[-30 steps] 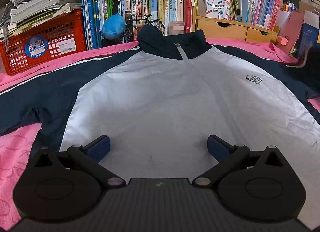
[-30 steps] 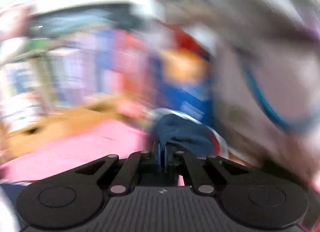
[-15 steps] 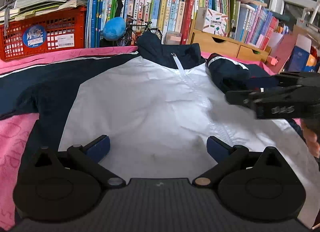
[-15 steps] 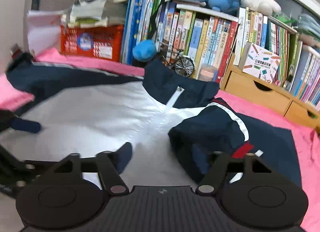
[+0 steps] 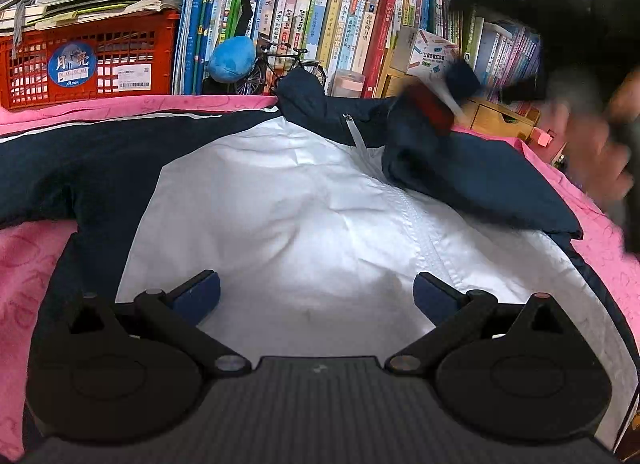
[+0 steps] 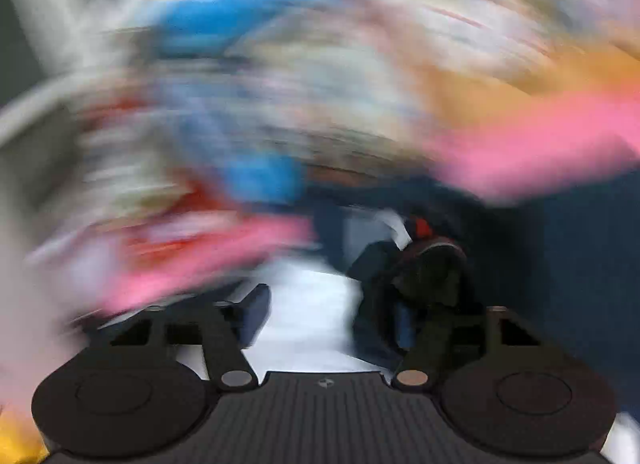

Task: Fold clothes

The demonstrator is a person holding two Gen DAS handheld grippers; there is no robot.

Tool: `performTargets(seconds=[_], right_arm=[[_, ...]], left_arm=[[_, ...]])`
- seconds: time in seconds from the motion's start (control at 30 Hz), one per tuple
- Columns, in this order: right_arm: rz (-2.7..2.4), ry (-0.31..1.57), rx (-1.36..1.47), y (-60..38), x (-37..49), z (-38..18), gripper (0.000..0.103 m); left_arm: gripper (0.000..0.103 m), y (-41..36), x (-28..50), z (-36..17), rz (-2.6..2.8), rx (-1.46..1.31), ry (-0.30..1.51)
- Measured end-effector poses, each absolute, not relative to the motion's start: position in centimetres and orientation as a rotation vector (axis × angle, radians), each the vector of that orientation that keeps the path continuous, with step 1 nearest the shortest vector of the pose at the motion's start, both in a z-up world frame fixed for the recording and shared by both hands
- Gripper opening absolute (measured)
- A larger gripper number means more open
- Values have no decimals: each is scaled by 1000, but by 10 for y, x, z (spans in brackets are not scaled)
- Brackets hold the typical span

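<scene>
A white and navy zip jacket (image 5: 288,199) lies front up on a pink cover (image 5: 24,264). Its right sleeve (image 5: 472,171) is folded in over the chest; the cuff (image 5: 436,103) with red and white trim hangs from my right gripper's finger. Its left sleeve (image 5: 80,167) lies spread out to the left. My left gripper (image 5: 316,296) is open and empty, low over the jacket's white hem. My right gripper (image 6: 324,312) is open; the sleeve cuff (image 6: 424,256) drapes over its right finger. The right wrist view is heavily blurred.
Behind the jacket stand a red crate of papers (image 5: 84,59), a row of books (image 5: 320,19), a blue plush (image 5: 232,59), a small model bicycle (image 5: 280,67) and wooden drawers (image 5: 496,115). A blurred hand (image 5: 596,135) is at the right.
The right sleeve has been carried from the right side over the chest. My right gripper, shut on it a second ago, has opened and now swings fast. My left gripper has stayed put.
</scene>
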State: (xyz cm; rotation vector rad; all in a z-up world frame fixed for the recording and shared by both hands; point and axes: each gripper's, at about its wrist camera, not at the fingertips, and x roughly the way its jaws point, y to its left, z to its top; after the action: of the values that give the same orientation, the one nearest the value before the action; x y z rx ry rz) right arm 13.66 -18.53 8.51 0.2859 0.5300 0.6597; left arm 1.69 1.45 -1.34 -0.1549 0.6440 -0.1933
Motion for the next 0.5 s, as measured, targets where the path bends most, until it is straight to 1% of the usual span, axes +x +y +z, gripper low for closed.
performTargets(seconds=[0.03,0.07,0.1,0.13,0.27,0.37,0.5], right_arm=[[696,440,225,-176,121,99,96],[679,403,177,-171,112,106,103],[653,374,132,-167,104,112,103],[621,386,116,-168,102,111,103],[408,591,66,-180,131,70,103],[392,660,-56,-167,137,35,102],[525,606,-240,-119,126,16,102]], left_arm=[[103,15,17,-13,-194,-157,643],[103,15,17,-14,-195,-160,642],[103,15,16,-14,-196,-163,641],[103,16,16,-14,-197,-166,640],[103,21,12,-13,-195,-184,639],[103,31,1,-11,-173,-168,644],[103,56,-20,-14,-134,-133,630]])
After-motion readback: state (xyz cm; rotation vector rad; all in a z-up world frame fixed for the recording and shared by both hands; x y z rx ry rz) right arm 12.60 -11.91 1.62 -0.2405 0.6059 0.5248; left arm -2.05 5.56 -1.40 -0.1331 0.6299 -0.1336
